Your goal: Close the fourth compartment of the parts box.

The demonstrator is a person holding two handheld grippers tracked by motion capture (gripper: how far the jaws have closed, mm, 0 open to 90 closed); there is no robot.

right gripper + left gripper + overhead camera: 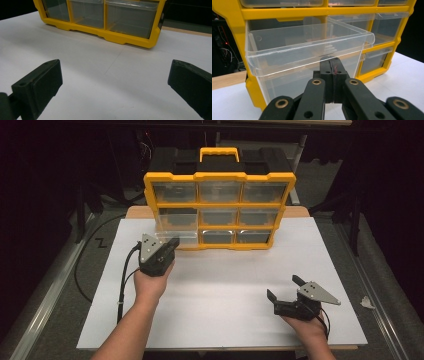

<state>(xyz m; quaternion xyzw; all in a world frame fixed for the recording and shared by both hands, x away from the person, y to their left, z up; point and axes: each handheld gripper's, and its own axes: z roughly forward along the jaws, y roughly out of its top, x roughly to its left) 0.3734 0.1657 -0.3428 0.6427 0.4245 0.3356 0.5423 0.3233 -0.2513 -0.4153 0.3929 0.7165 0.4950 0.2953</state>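
A yellow organizer (220,206) with clear drawers stands upright at the back of the white table top. Its middle-left drawer (175,227) is pulled partly out; in the left gripper view this clear drawer (307,42) looks empty. My left gripper (171,243) is shut, its tips (332,62) pressed together right under the drawer's front lip. I cannot tell if they pinch any part of it. My right gripper (284,287) is open at the front right, low over the bare table, nothing between its jaws (115,72). It faces the organizer's lower right drawers (125,25).
The white board (220,295) covers the table, with a wooden edge behind it. The organizer's black top and yellow carry handle (219,154) lie beyond. A black cable (122,280) trails from the left gripper off the left side. A crumpled scrap (367,302) lies right of the board.
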